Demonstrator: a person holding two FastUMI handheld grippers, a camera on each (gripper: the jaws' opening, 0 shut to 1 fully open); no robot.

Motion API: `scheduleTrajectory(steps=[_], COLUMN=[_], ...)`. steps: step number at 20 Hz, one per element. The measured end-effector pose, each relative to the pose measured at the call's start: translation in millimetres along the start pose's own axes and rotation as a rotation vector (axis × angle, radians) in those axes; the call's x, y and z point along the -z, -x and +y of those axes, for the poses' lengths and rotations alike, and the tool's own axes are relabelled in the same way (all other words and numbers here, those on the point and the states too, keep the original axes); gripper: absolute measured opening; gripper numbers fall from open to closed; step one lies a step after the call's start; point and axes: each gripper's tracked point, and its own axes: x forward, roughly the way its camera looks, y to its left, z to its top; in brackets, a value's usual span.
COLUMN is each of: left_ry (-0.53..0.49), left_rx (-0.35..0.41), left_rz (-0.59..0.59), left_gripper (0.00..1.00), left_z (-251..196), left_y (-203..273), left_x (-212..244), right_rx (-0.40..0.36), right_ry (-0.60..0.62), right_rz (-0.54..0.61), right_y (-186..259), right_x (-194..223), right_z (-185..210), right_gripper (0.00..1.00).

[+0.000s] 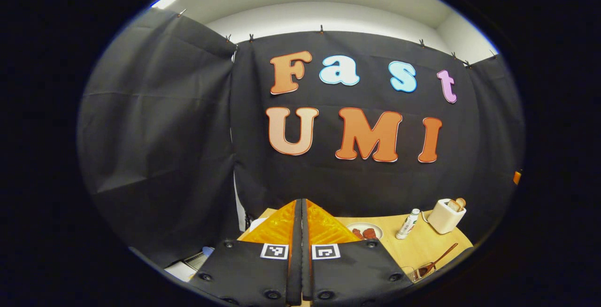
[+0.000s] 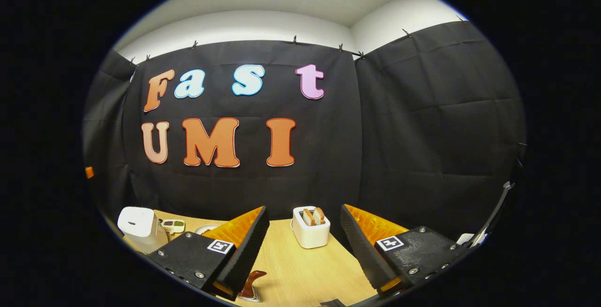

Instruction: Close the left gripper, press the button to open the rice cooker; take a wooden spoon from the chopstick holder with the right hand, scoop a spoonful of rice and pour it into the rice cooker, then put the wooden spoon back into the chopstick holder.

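My left gripper (image 1: 301,213): fingers pressed together, nothing between them, raised above the near edge of the table (image 1: 422,246) and pointing at the back wall.

My right gripper (image 2: 304,232): fingers spread wide, nothing between them, also raised over the table (image 2: 300,269).

Rice cooker (image 2: 139,227): white, lid down, standing at the far left of the table in the right gripper view, just beyond my right gripper's left finger (image 2: 244,246).

Spoon (image 1: 439,256): wooden, its handle leaning up and to the right out of a clear holder (image 1: 419,273) at the lower right edge of the left gripper view. In the right gripper view a brown wooden piece (image 2: 251,282) shows just beside the tip of the left finger; I cannot tell whether it is the same spoon.

Toaster (image 2: 310,226): white, with two slices standing upright in it, seen between my right gripper's fingers at the back of the table. In the left gripper view it (image 1: 446,215) stands at the far right.

Bottle (image 1: 407,224): white, tilted, just left of the toaster.

Plate (image 1: 364,230): white, holding reddish-brown pieces, just right of my left gripper's fingers.

Small tray (image 2: 173,225): holds dark and green items, just right of the rice cooker.
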Motion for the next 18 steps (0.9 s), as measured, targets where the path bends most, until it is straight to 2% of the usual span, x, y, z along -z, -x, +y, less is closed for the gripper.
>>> scheduleTrajectory(steps=[1,2,3,8,9,10,12,13,14,15,16,17,18], left_ry=[0.019,0.027,0.026,0.016,-0.012,-0.032,-0.022,-0.025,-0.026,-0.023,-0.021,-0.006,0.006], left_rx=[0.007,0.012,0.011,0.018,0.001,-0.003,0.005,0.003,0.009,0.014,0.014,0.019,0.016], left_rz=[0.015,0.029,0.043,0.144,0.169,0.191,0.249,0.273,0.291,0.315,0.335,0.357,0.375], left_gripper=[0.05,0.05,0.05,0.05,0.06,0.05,0.05,0.05,0.05,0.05,0.05,0.05,0.05], left_z=[0.1,0.5,2.3,11.3,16.4,18.4,14.0,14.5,12.6,10.9,11.8,11.0,11.7], left_y=[-5.9,-13.4,-19.6,-63.1,-72.9,-81.6,-90.1,-96.3,-102.3,-108.1,-113.3,-118.4,-122.9], left_x=[5.6,11.0,17.7,63.8,75.5,87.3,113.1,126.8,137.1,147.2,156.8,164.1,172.3], right_rx=[-0.001,-0.001,-0.001,0.004,0.005,0.007,0.016,0.022,0.026,0.030,0.029,0.028,0.032], right_ry=[0.002,0.005,0.009,0.014,0.016,0.020,0.027,0.033,0.036,0.035,0.033,0.031,0.031], right_rz=[0.003,0.007,0.009,0.011,0.013,0.015,0.021,0.016,0.013,0.011,0.013,0.020,0.024], right_y=[-0.1,-0.4,-0.2,0.5,1.0,1.1,0.7,1.2,1.3,1.1,0.8,1.7,1.0], right_x=[0.6,1.4,2.3,2.2,3.0,3.2,3.4,2.5,0.8,-0.7,-1.5,0.7,1.4], right_z=[0.3,0.0,0.1,-0.5,-1.5,-2.3,-3.6,-4.8,-6.3,-6.5,-6.8,-6.7,-8.0], right_gripper=[1.00,0.95,1.00,1.00,0.95,0.95,0.95,1.00,0.95,0.95,1.00,0.95,0.95])
